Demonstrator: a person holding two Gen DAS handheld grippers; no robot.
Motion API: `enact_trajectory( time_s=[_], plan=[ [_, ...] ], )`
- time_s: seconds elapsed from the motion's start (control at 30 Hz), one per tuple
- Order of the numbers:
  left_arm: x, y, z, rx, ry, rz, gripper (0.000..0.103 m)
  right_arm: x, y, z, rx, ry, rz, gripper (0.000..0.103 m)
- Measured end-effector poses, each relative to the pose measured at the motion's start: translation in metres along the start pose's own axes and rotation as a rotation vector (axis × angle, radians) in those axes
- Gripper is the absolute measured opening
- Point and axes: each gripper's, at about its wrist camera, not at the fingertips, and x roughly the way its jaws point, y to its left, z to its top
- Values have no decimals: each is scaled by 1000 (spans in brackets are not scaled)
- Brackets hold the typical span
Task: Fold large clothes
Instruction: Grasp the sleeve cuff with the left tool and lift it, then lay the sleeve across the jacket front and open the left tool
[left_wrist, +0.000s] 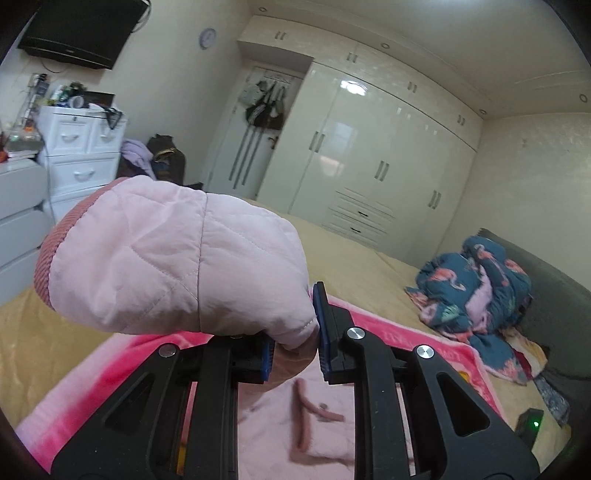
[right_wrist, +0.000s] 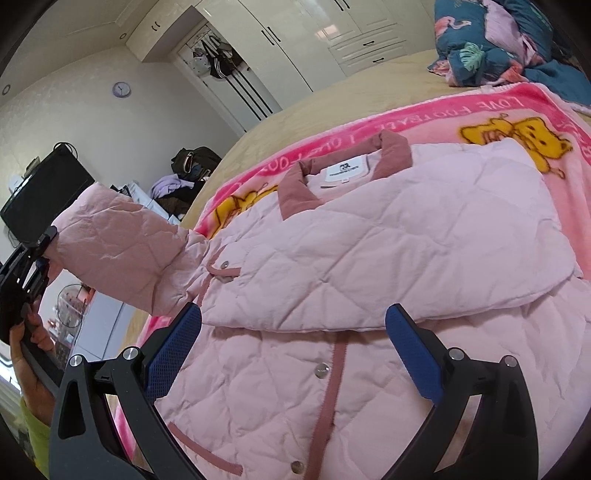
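A pale pink quilted jacket (right_wrist: 369, 258) with a darker pink collar (right_wrist: 306, 188) lies front up on a pink blanket. One sleeve is folded across its chest. My left gripper (left_wrist: 295, 350) is shut on the other sleeve (left_wrist: 177, 258) and holds it lifted above the bed; its ribbed cuff (left_wrist: 48, 258) points left. In the right wrist view this raised sleeve (right_wrist: 122, 243) and the left gripper (right_wrist: 37, 251) show at the left. My right gripper (right_wrist: 291, 347) is open and empty, just above the jacket's front.
The pink cartoon blanket (right_wrist: 498, 122) covers a beige bed (left_wrist: 369, 266). A crumpled flamingo-print quilt (left_wrist: 476, 288) lies at the headboard. White drawers (left_wrist: 77, 155), a wardrobe (left_wrist: 369, 155) and a wall TV (left_wrist: 81, 33) surround the bed.
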Motion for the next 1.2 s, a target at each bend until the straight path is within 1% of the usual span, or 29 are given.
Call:
enact_trajectory(
  time_s=[0.17,0.27,0.47,0.6,0.73,0.8,0.87,1.0,1.03,1.13,1.2],
  plan=[
    [-4,-16,-7,3,14,-70,11,-10,-13,0,7,-2,-10,99],
    [-5,-26,-12,15,19,-96,11,-19,-25,-1,25,-15,-14,99],
    [-2,-49,-21,50,42,-173,11,-35,-48,-2,68,-34,-23,99],
    [1,-76,-36,129,61,-231,11,-47,-64,-3,86,-35,-44,99],
    [16,-113,-69,262,135,-302,12,-62,-83,-2,119,-64,-75,99],
    [25,-127,-87,324,181,-330,13,-72,-95,-2,148,-83,-94,99],
    [37,-140,-113,393,242,-355,13,-79,-106,-2,171,-94,-104,99],
    [59,-160,-157,489,373,-367,13,-88,-121,-3,219,-108,-119,99],
    [61,-163,-166,507,395,-370,13,-89,-124,-3,229,-110,-118,99],
    [69,-174,-196,609,451,-358,13,-92,-131,-2,267,-119,-110,99],
    [72,-177,-208,632,480,-368,15,-94,-135,-3,281,-125,-106,99]
  ],
)
